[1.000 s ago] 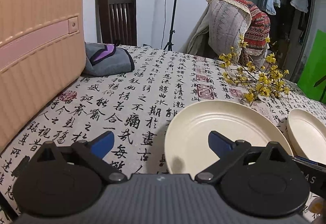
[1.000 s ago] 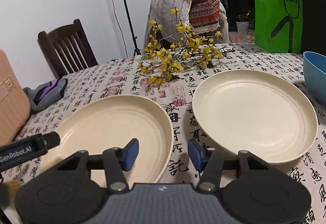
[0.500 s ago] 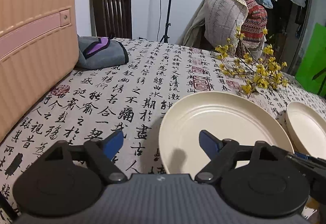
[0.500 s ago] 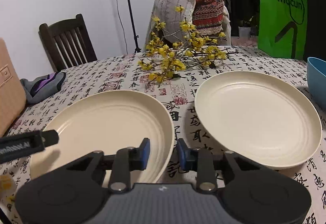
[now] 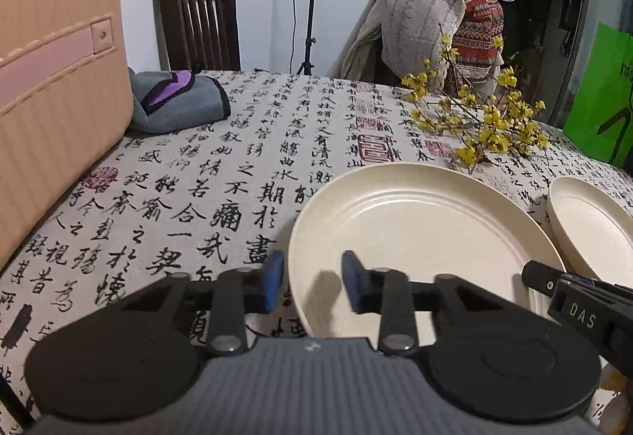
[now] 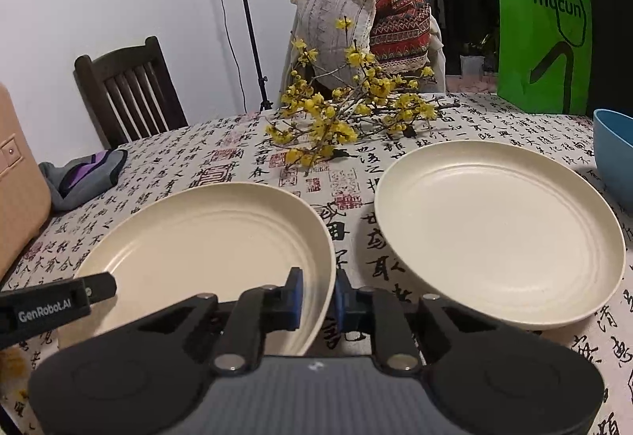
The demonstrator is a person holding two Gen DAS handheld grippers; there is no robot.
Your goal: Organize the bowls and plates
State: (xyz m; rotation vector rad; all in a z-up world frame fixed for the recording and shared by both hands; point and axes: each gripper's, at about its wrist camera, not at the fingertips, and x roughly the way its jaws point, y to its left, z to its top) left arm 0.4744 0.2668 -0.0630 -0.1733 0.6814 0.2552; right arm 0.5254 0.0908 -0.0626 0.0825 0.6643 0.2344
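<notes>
- Left gripper (image 5: 312, 282): jaws narrow and closing; the left rim of the near plate (image 5: 419, 233) stands between the pads, one pad outside the rim over the tablecloth (image 5: 221, 173), the other inside over the plate's well. A gap shows beside each pad; no firm pinch yet.
- Right gripper (image 6: 318, 300): jaws narrow and closing astride the same plate's right rim (image 6: 205, 237); inner pad over the well, outer pad over the cloth. Whether the pads press the rim yet, I cannot tell.
- Near plate: cream, flat on the table, between the two grippers, one tool on each side edge.
- Second plate (image 6: 498, 229): cream, just right of the right jaws and apart from the near plate; in my judgement the likely stacking base.
- Blue bowl (image 6: 613, 154): beyond the second plate, at the far right, partly out of frame.
- Flower sprig (image 6: 344, 114): yellow blossoms ahead of both jaws, beyond the two plates.
- Suitcase (image 5: 55, 78): far left of the left jaws; grey cloth (image 5: 178, 102) beside it.
- Risk, slip: the rim is thin, smooth and sloped; a shallow bite may let the plate slide out on lifting.
- Risk, tilt: uneven closing or lifting of the two sides would tip the plate.
- Risk, collision: a low carry rightward could strike the second plate's rim.
</notes>
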